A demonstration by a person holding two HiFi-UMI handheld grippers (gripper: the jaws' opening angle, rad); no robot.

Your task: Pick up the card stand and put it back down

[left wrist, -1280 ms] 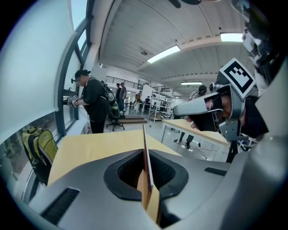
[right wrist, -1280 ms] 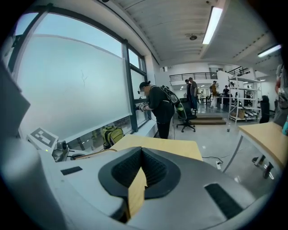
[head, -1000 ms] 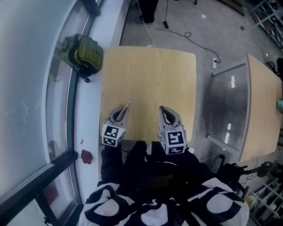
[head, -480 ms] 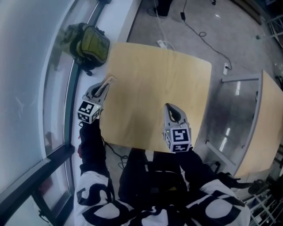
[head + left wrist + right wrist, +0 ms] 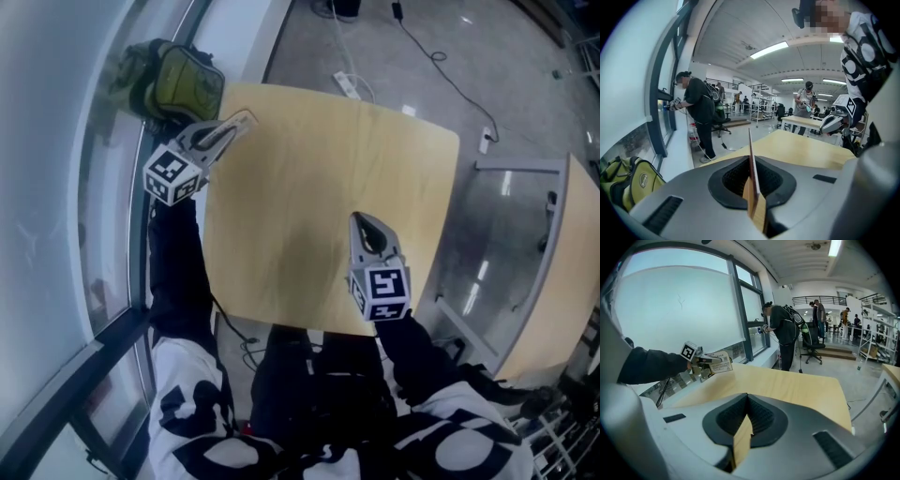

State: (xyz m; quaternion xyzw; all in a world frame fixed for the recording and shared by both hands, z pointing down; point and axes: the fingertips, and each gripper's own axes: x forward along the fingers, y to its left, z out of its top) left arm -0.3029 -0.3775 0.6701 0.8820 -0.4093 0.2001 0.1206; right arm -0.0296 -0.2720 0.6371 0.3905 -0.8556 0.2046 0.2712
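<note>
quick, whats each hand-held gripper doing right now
left hand-held gripper: closed on the thin white printed card stand
right hand-held gripper: closed, empty

The head view looks steeply down from above the person onto the whole desk (image 5: 319,169), the left tool (image 5: 230,127) at its far left edge, the right tool (image 5: 364,220) nearer the body. The left tool view rides close behind its jaws, low over the desk's edge, and faces across the top toward the right tool and the hall behind. The right tool view, equally low and close, faces the other way, toward the window (image 5: 670,301). All three share the desktop. Each tool view catches the other tool.
</note>
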